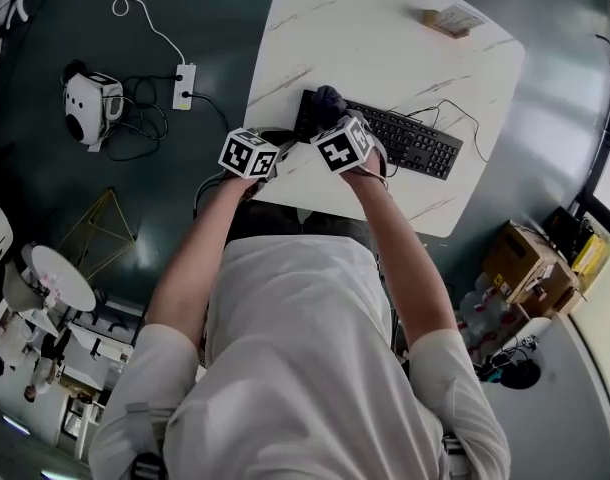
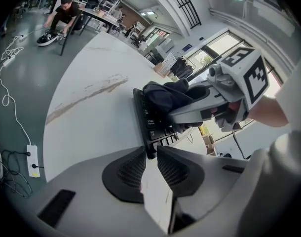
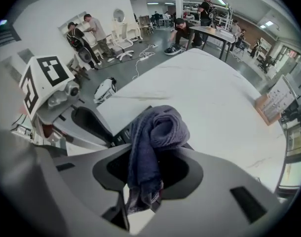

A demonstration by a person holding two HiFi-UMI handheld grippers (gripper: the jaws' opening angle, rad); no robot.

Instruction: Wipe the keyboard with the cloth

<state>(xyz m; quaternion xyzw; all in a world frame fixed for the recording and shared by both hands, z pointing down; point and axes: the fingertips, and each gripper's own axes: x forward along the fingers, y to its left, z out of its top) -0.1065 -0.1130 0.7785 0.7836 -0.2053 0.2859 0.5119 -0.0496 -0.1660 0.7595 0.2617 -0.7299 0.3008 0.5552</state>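
Observation:
A black keyboard [image 1: 395, 138] lies on the white marble table [image 1: 385, 38], close to its near edge. My right gripper [image 1: 335, 118] is shut on a bunched dark blue cloth [image 3: 155, 132], which rests on the keyboard's left end [image 2: 146, 125]. The cloth [image 1: 328, 100] hides the keys beneath it. My left gripper [image 1: 282, 151] sits just left of the keyboard. Its jaws stand almost together, with the tips at the keyboard's near corner [image 2: 150, 154] and only a thin strip of table between them. In the left gripper view the right gripper [image 2: 177, 115] reaches in from the right.
A small cardboard stand [image 1: 448, 18] sits at the table's far side. The keyboard's cable [image 1: 457, 113] loops behind it. On the floor are a power strip [image 1: 185, 86], a white device [image 1: 90, 103] and cardboard boxes [image 1: 525, 263]. People work at distant tables [image 3: 209, 31].

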